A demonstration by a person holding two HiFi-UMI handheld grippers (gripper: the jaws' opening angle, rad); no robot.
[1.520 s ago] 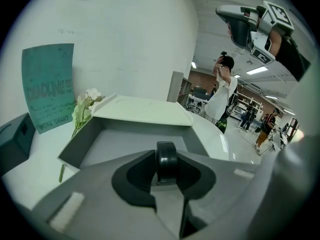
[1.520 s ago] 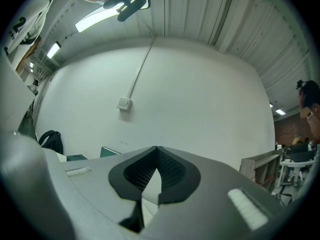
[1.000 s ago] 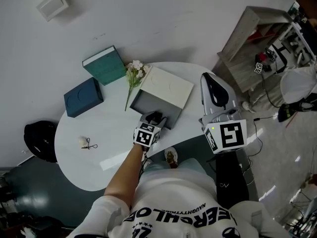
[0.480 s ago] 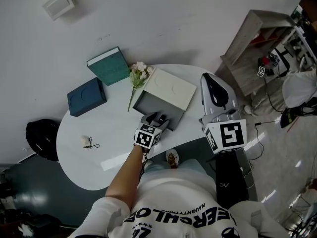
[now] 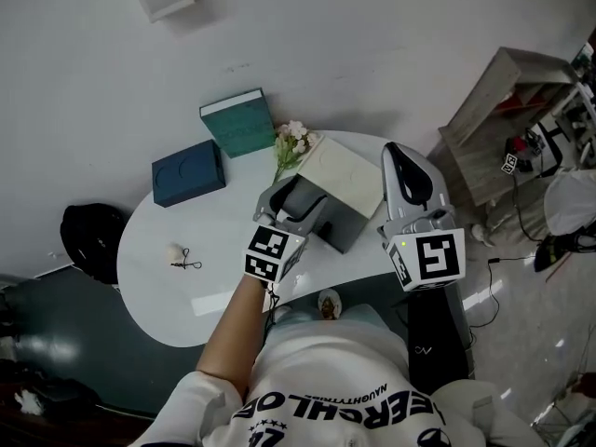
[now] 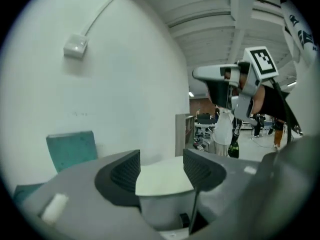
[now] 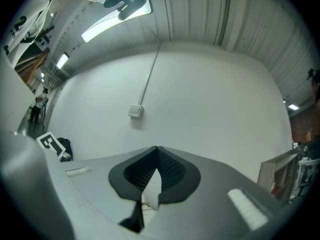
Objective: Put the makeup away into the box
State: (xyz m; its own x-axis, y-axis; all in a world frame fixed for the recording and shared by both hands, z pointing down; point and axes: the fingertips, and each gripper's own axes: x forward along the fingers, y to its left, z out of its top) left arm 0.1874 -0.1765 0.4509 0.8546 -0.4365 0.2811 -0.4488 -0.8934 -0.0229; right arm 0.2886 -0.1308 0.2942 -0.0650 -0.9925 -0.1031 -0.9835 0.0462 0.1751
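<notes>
**Left jaws spread over the open box, right pair idle**

Head view: your left gripper [image 5: 291,198] hangs over the open grey box [image 5: 341,232], which sits at the table's [image 5: 214,282] 1 o'clock. Its cream lid [image 5: 346,168] is tipped back toward the wall. A small pale item on a cord [image 5: 175,251], possibly makeup not yet stowed, lies well apart at the box's 9 o'clock. Your right gripper [image 5: 397,153] floats off the table edge at 3 o'clock.

Left gripper view: the fingers [image 6: 126,171] stand spread with nothing gripped, and the lid and box wall show in the gap. A dark round thing [image 6: 184,219] sits low inside; I cannot tell what it is. Lift straight up so neither finger catches the wall, then swing to 9 o'clock for the corded item.

Right gripper view: the fingers [image 7: 172,169] are pressed together and empty, aimed at the bare wall. Keep them clear of the lid.
</notes>
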